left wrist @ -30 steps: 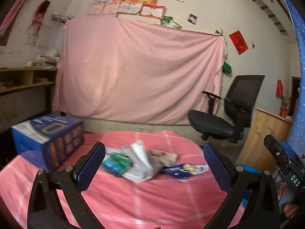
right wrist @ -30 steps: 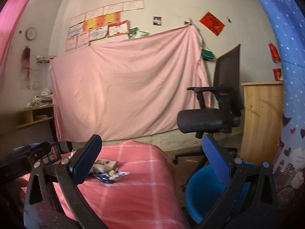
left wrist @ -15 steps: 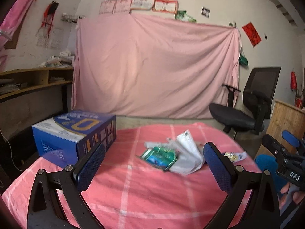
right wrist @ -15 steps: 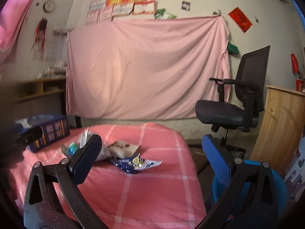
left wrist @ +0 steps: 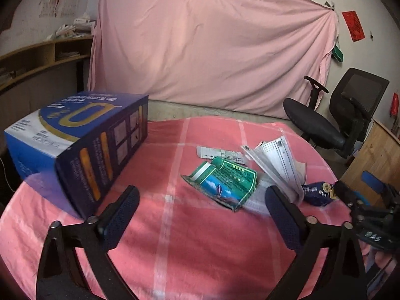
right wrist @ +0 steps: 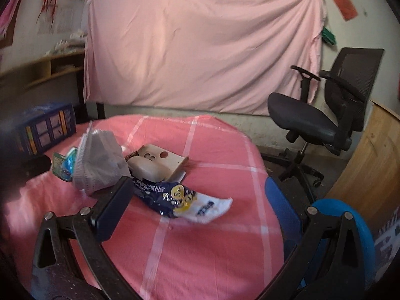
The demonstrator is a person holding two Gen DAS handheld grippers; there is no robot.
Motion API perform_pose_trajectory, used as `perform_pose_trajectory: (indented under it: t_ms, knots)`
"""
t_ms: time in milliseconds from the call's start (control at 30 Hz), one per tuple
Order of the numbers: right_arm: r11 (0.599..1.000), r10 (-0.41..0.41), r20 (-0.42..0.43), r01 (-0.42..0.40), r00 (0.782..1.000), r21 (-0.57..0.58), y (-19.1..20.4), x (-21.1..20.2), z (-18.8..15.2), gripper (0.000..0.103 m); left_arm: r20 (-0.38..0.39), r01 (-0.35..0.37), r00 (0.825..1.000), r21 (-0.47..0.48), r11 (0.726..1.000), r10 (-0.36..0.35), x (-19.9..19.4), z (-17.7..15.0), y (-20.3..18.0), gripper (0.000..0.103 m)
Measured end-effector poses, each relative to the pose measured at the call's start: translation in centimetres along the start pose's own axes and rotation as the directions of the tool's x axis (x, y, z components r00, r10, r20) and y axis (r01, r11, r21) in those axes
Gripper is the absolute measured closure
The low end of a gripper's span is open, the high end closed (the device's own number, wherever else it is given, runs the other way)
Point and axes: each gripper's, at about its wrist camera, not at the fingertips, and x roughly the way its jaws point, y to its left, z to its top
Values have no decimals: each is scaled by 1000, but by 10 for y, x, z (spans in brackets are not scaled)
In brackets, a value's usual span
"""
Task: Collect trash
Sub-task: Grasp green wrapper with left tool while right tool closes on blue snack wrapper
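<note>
A round table [left wrist: 175, 250] covered with a pink checked cloth carries a small heap of trash near its right half. In the left wrist view, the left tool [left wrist: 201, 206] hangs above the cloth with nothing between its fingers; its jaws stand wide and are closing a little at this moment. Just beyond its fingertips lies a crushed green carton [left wrist: 225, 182], and beside this, to the right, a crumpled white printed paper [left wrist: 277, 160] leans up. Behind the carton a flat white strip [left wrist: 220, 153] rests on the cloth. At the right of the paper a dark blue wrapper [left wrist: 316, 195] lies near the table edge, close to the other tool, which enters this view from the right side.

In the right wrist view, the right tool [right wrist: 200, 200] is also released, with wide jaws that grip nothing. The blue and white wrapper [right wrist: 182, 200] lies on the cloth between its fingers, but the pads do not press on it. Behind the wrapper stands a beige cardboard piece with round holes [right wrist: 160, 160], and to the left the grey-white paper bundle [right wrist: 97, 160] with the green carton [right wrist: 63, 165] partly hidden behind it.

A large blue box [left wrist: 75, 140] stands on the left part of the table, well apart from the trash. A blue bin [right wrist: 350, 225] is beside the table on the right, and a black office chair [right wrist: 332, 110] stands before the pink sheet [right wrist: 200, 42] on the wall.
</note>
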Motion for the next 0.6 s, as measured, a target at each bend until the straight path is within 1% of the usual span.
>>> perform_pose_trajectory:
  t_ms: [33, 67, 100, 133, 167, 200, 233, 300, 333, 367, 400, 433, 467, 500, 600]
  knots:
    - [1000, 4, -33, -4, 999, -9, 1, 9, 1, 0, -13, 8, 1000, -3, 1000, -8, 3, 1, 0, 17]
    - [1000, 8, -55, -8, 998, -11, 0, 14, 1, 0, -25, 13, 1000, -7, 1000, -13, 5, 3, -1, 21]
    - [1000, 17, -88, -18, 996, -11, 0, 21, 0, 0, -45, 19, 999, -13, 1000, -20, 10, 4, 0, 29]
    - [1000, 23, -106, -24, 994, -8, -1, 24, -2, 0, -60, 26, 998, -18, 1000, -27, 13, 6, 1, 37]
    - [1000, 25, -116, -26, 993, -5, -2, 25, -3, 0, -80, 33, 996, -23, 999, -35, 18, 6, 1, 39]
    - [1000, 28, -120, -28, 992, -2, -3, 24, -4, 0, -96, 37, 995, -28, 999, -40, 21, 6, 1, 46]
    - [999, 36, -125, -36, 991, 1, -4, 23, -6, 4, -117, 43, 992, -36, 998, -47, 25, 6, 2, 54]
    - [998, 56, -141, -55, 988, 5, -4, 23, -8, 10, -150, 58, 986, -63, 996, -67, 30, 6, 4, 64]
    - [998, 67, -153, -66, 986, 9, -5, 23, -9, 12, -155, 61, 985, -73, 995, -72, 30, 8, 4, 66]
    - [997, 74, -160, -73, 984, 13, -5, 23, -11, 12, -154, 66, 985, -82, 994, -78, 30, 9, 5, 67]
    - [996, 87, -164, -85, 983, 20, -6, 21, -12, 13, -152, 76, 984, -90, 993, -89, 29, 9, 5, 71]
    - [995, 96, -166, -93, 981, 24, -6, 21, -13, 15, -155, 83, 983, -94, 992, -97, 28, 10, 5, 78]
    - [995, 100, -170, -96, 980, 27, -6, 21, -14, 17, -163, 83, 982, -94, 992, -98, 29, 9, 4, 81]
    - [994, 105, -174, -101, 979, 31, -6, 20, -16, 22, -165, 77, 982, -92, 993, -92, 28, 9, 3, 86]
    - [993, 117, -175, -113, 978, 33, -6, 19, -17, 24, -155, 60, 985, -105, 993, -76, 24, 10, 3, 95]
